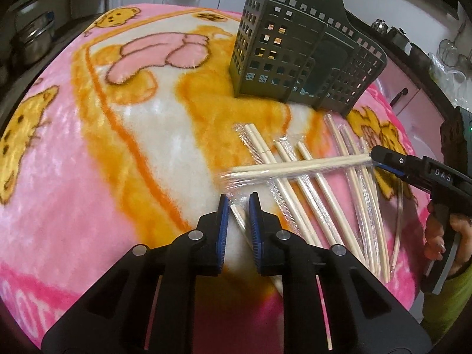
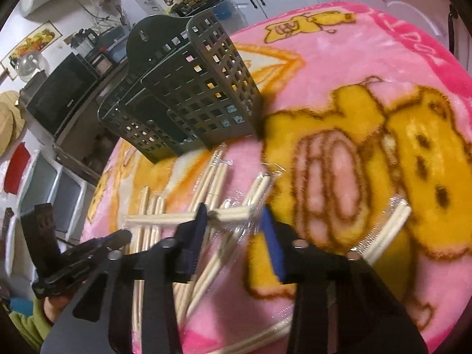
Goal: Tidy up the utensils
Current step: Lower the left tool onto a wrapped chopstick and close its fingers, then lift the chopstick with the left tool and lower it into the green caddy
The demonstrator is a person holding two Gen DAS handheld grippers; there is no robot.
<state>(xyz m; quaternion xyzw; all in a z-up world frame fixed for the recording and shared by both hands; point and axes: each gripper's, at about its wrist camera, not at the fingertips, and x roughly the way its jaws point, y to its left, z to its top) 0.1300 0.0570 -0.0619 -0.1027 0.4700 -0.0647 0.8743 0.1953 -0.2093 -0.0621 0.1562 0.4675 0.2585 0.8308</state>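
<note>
A dark green perforated utensil holder (image 1: 295, 59) (image 2: 191, 94) stands at the far side of the pink bear blanket (image 1: 118, 147). Several plastic-wrapped chopstick pairs (image 1: 309, 200) (image 2: 212, 183) lie crossed in front of it. My left gripper (image 1: 238, 200) (image 2: 126, 234) is shut on one wrapped pair (image 1: 239, 216) that runs back under it. My right gripper (image 1: 372, 157) (image 2: 233, 211) is shut on the end of another wrapped pair (image 1: 295, 167) (image 2: 159, 219), which lies crosswise over the pile. The right wrist view is blurred.
A further wrapped pair (image 2: 386, 227) lies apart on the yellow bear print. A person's hand (image 1: 442, 236) with a green sleeve holds the right gripper. Cabinets, a microwave (image 2: 62, 91) and steel pots (image 1: 32, 38) ring the table.
</note>
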